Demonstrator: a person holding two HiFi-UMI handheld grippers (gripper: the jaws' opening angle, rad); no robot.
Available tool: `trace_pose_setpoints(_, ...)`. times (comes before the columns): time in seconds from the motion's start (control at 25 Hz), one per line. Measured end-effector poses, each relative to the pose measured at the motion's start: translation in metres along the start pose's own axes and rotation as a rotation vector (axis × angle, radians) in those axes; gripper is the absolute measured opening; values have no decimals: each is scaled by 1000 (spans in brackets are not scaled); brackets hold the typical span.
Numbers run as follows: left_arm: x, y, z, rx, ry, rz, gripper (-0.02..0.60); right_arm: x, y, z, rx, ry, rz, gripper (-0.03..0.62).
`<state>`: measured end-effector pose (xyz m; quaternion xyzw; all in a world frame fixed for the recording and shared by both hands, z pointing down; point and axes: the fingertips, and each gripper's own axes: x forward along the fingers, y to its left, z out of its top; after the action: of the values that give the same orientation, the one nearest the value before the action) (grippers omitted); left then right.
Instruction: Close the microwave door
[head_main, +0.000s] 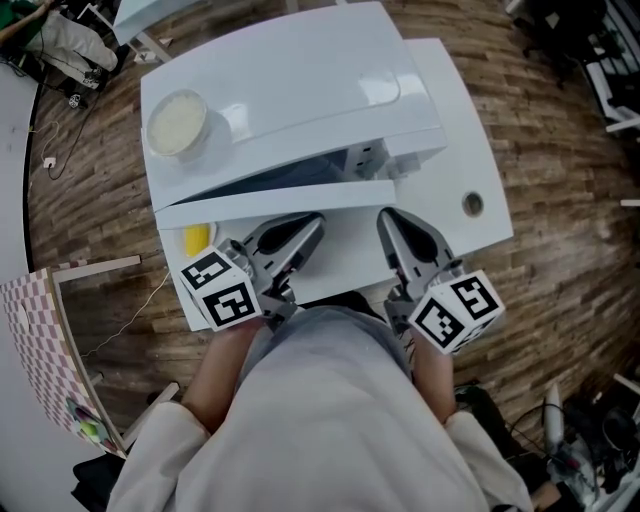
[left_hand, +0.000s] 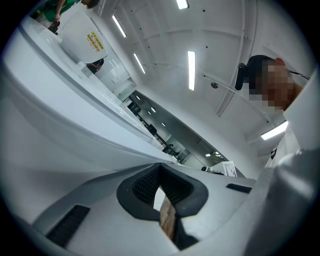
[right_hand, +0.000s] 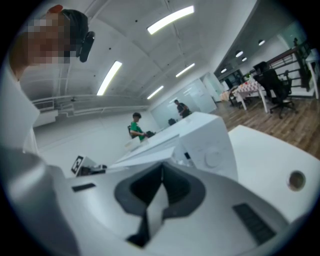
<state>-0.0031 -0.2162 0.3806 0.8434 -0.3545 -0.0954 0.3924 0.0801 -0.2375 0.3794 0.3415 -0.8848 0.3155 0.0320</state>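
— Where is the microwave?
— The white microwave (head_main: 290, 80) sits on a white surface (head_main: 455, 120). The floor (head_main: 560, 200) around it is brown wood.
— Is its door shut?
— No. The door (head_main: 270, 202) is part way open. It sticks out on the side near the person, and there is a dark gap behind it. The gap is bigger at the right end.
— What are the tongs doing?
— The left tongs (head_main: 316, 221) and the right tongs (head_main: 384, 216) are side by side, close to the person's body. Both point at the door. Their tips are just beside its edge. I can't tell if they touch it.
— Are they holding something?
— No. On the left tongs the tips are pressed together with nothing in them. The right tongs are the same, tips together and empty.
— What else is there?
— A round pale bowl (head_main: 178, 122) sits on top of the microwave, at its left. A yellow thing (head_main: 197, 239) lies on the surface near the door's left end, just left of the left tongs. There is a small round hole (head_main: 472, 204) in the surface, off to the right of the microwave.
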Motion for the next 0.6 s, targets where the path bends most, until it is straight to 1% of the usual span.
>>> trace_pose_setpoints(0.6,3,11,4,-10,-3,9,17,15,-8,3,-8,19,-4,23)
